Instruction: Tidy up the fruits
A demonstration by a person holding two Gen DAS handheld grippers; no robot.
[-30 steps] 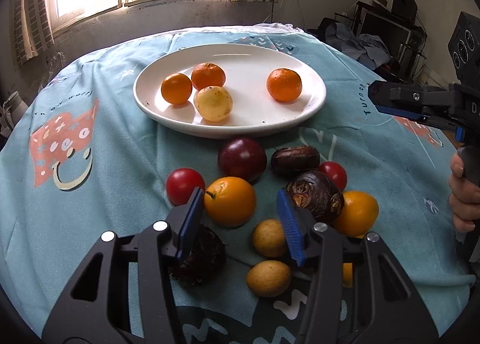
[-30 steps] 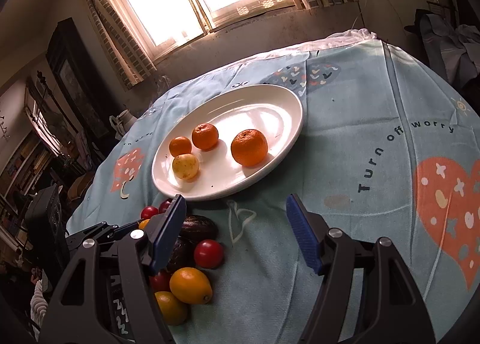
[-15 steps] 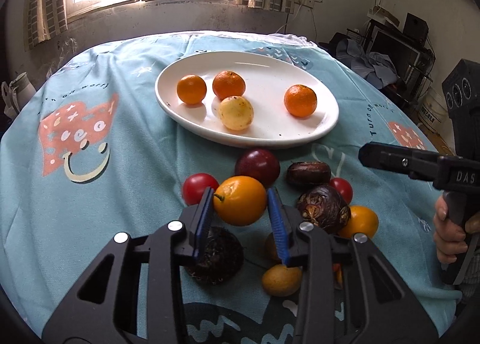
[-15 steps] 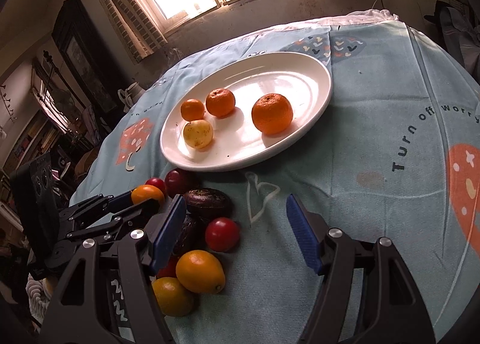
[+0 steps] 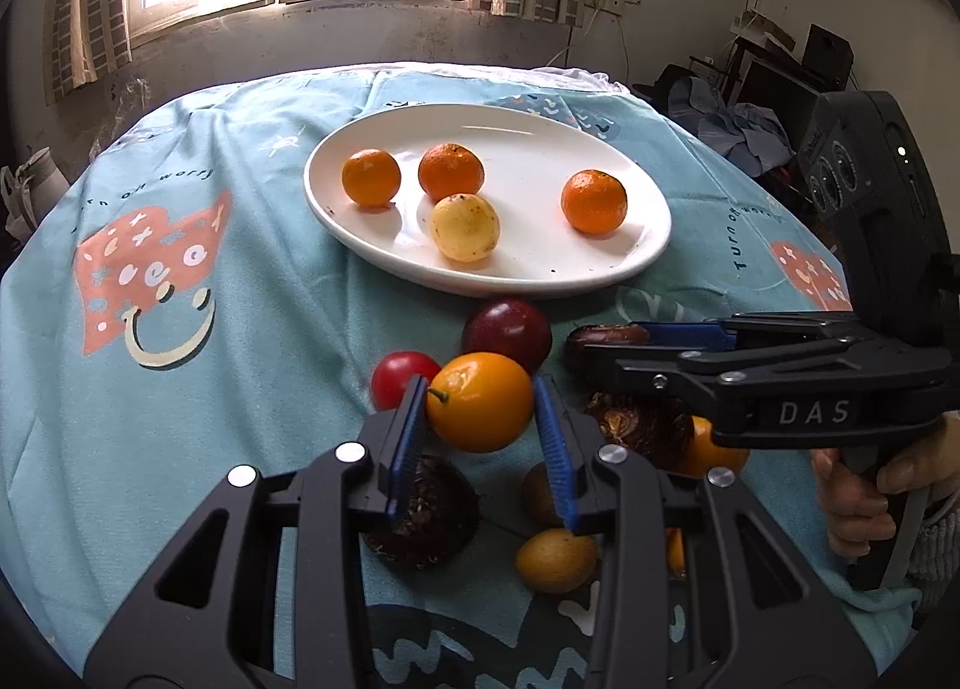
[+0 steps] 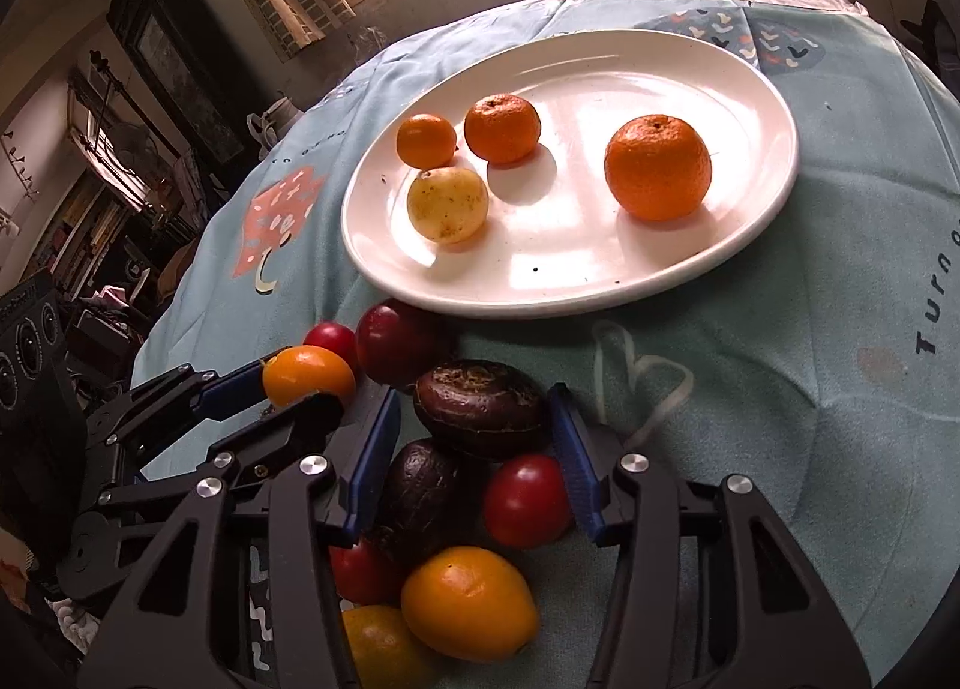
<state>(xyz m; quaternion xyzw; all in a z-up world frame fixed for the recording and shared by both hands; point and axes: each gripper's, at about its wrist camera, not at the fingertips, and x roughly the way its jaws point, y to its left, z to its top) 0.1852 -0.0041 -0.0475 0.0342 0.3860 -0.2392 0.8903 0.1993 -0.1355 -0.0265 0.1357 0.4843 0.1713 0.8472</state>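
Note:
A white oval plate [image 5: 510,288] [image 6: 540,305] holds three mandarins and a pale yellow fruit [image 5: 465,227]. In front of it a pile of loose fruit lies on the blue tablecloth. My left gripper [image 5: 480,389] is shut on an orange-yellow fruit [image 5: 480,402] [image 6: 309,374] at the pile's left. My right gripper [image 6: 474,395] straddles a dark brown-purple fruit [image 6: 480,407] and its jaws are closing. A small gap still shows at the left pad. From the left wrist view the right gripper [image 5: 600,350] comes in from the right, with a hand on its handle.
Around the held fruits lie a dark red plum [image 5: 507,329] [image 6: 396,341], red tomatoes [image 5: 399,380] [image 6: 525,500], another dark rough fruit [image 5: 420,521] [image 6: 426,485], and yellow and orange fruits [image 5: 555,560] [image 6: 468,602]. The two grippers are close together. Furniture stands beyond the table edge.
The left jaws closed onto the orange-yellow fruit. The right gripper came down and forward over the pile, and its jaws narrowed around the dark fruit.

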